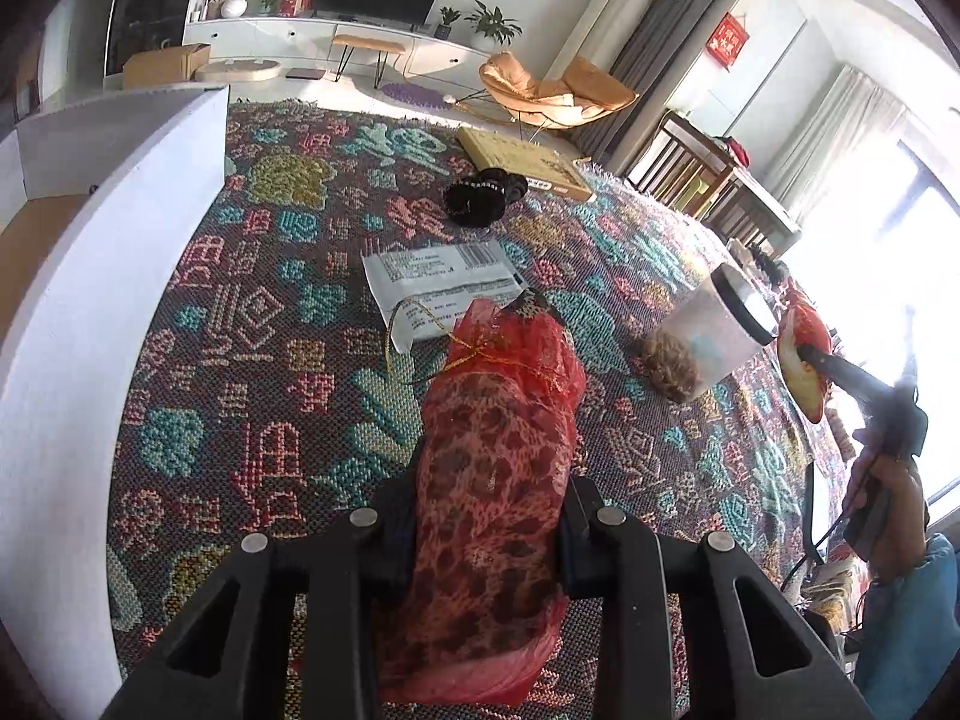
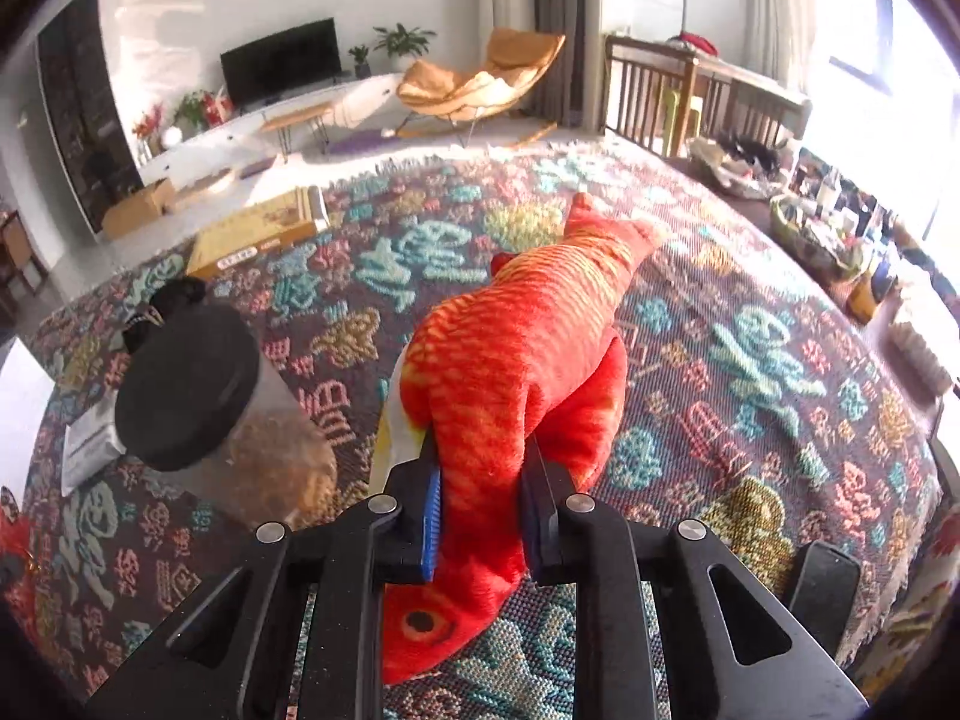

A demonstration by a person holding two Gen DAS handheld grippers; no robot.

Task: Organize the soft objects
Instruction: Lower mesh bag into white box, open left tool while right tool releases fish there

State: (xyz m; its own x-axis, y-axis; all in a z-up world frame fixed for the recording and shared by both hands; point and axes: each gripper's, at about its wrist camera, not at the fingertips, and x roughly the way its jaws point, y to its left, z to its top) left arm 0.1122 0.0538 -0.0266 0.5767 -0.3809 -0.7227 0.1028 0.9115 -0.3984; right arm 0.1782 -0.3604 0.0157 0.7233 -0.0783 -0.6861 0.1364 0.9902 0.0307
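Left wrist view: carry step, I'd judge, w/ both soft items already lifted above the patterned cloth (image 1: 252, 324) on the counter. Left gripper (image 1: 486, 534) had its jaws pinching the red mesh pouch (image 1: 498, 456) mid-body, tied neck pointing away. Right gripper (image 2: 483, 516) had jaws closed partway on the plush fish (image 2: 510, 354), squeezing behind its head, tail forward. Next probably needs a shared drop spot, clear of the jar (image 2: 198, 396) just left of the fish; none obvious yet.

Left gripper (image 1: 489, 534) jaws clamped on red mesh pouch (image 1: 498, 462), white packet (image 1: 444, 282) beyond, patterned cloth (image 1: 270, 324) beneath
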